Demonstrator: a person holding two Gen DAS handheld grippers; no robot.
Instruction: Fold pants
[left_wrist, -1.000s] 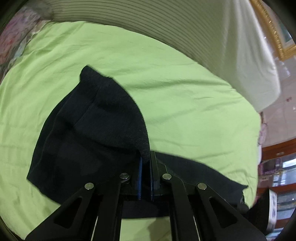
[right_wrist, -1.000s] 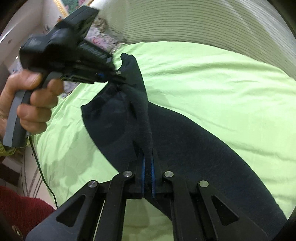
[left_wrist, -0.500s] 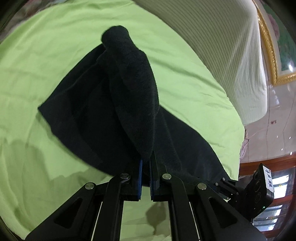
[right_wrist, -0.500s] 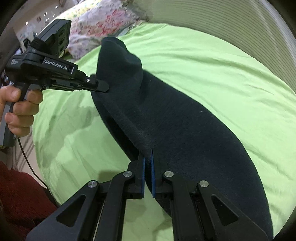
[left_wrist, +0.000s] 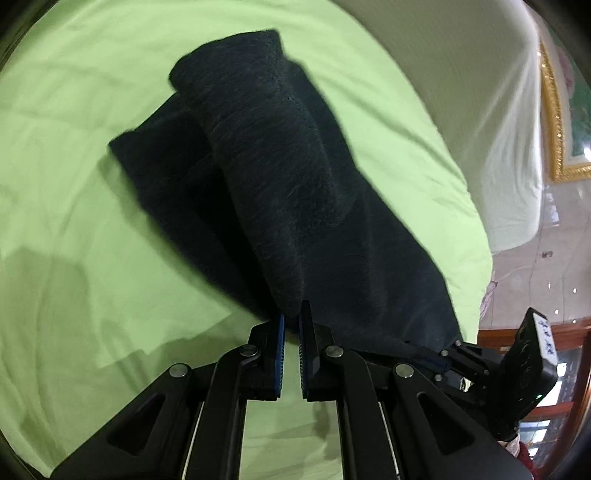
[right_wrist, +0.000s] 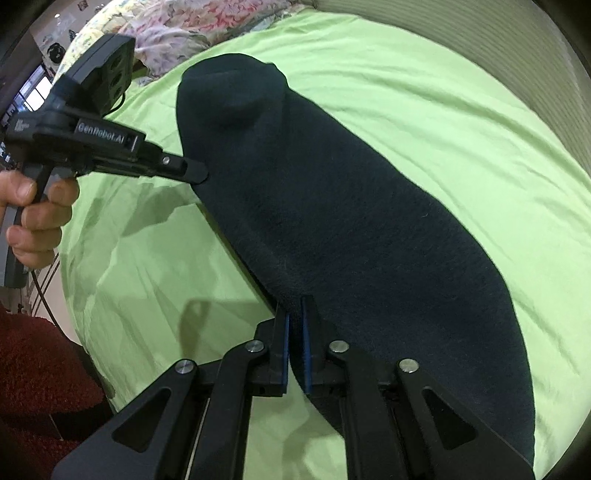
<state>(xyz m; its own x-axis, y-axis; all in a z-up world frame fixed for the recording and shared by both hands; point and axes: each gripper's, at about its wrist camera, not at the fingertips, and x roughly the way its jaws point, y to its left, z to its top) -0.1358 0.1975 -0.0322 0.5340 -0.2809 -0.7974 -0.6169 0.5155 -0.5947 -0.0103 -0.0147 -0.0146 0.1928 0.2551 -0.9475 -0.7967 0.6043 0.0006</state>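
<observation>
Left wrist view: our left gripper (left_wrist: 290, 323) pinches a fuzzy, dark navy fold of the pants (left_wrist: 280, 192), blue pads nearly closed on it; cloth drapes in a thick roll over the wrinkled lime-green bed sheet (left_wrist: 74, 229).

Right wrist view: our right gripper (right_wrist: 294, 314) likewise clamps the fleecy pants (right_wrist: 369, 229) edge; the rounded fold lies on the bed sheet (right_wrist: 461, 110).

Room check from my side. Dark navy fleece pants (right_wrist: 351, 229) lie diagonally across the light green bedsheet (right_wrist: 424, 92), taking the middle. Open sheet on both long sides of them; I can pass there. Cream ribbed headboard cushion (left_wrist: 461, 92) walls off the far edge. Floral pink quilt (right_wrist: 173, 26) is bunched at the far left corner. Black left gripper (right_wrist: 197, 173) sits at the pants' left edge, blocking that side. Near left: bed edge, with a dark red fuzzy rug (right_wrist: 40, 369) below.
</observation>
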